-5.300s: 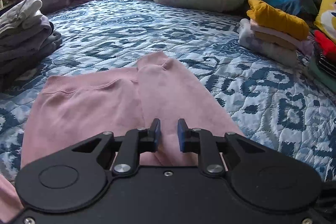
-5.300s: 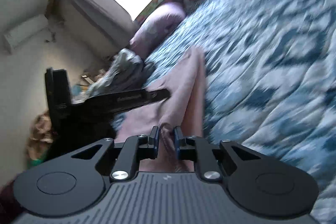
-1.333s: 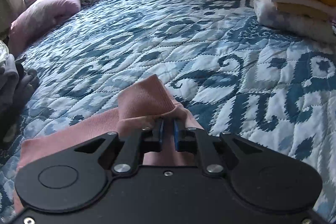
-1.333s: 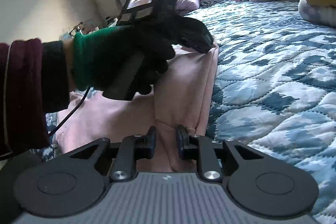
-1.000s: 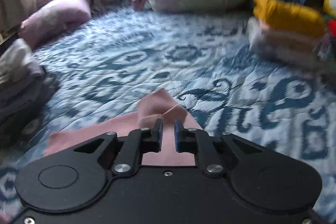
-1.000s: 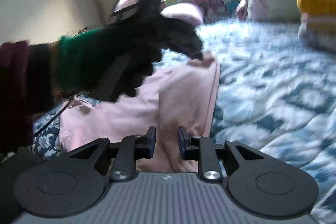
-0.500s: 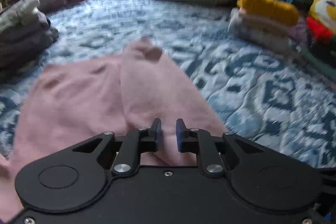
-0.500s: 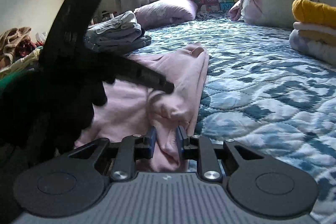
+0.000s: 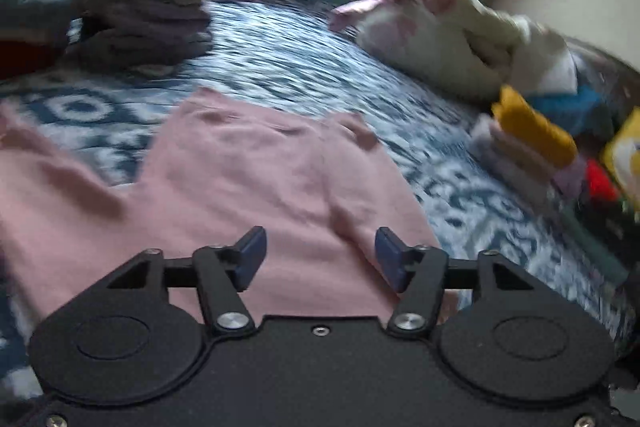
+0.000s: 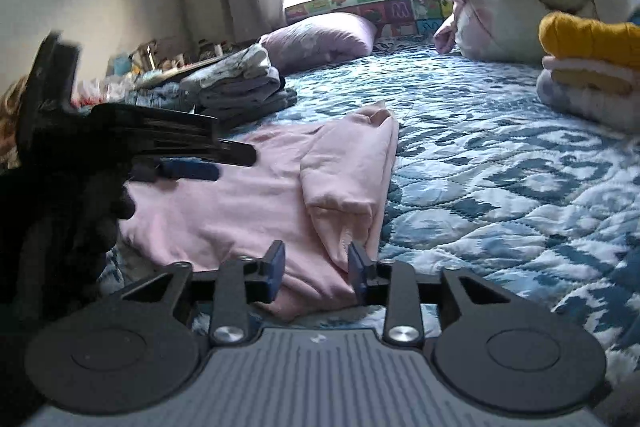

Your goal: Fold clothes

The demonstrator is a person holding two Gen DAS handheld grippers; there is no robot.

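Both your jaws were nearly closed half a second ago; now your left gripper (image 9: 318,254) and right gripper (image 10: 316,267) stand open, holding nothing, over the pink garment (image 10: 280,195) on the bed (image 10: 500,167). Its folded sleeve (loose) may slide open if brushed.

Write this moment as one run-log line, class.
left gripper: open, empty | right gripper: open, empty | pink garment: flat on quilt, one sleeve folded in | phase: between folds
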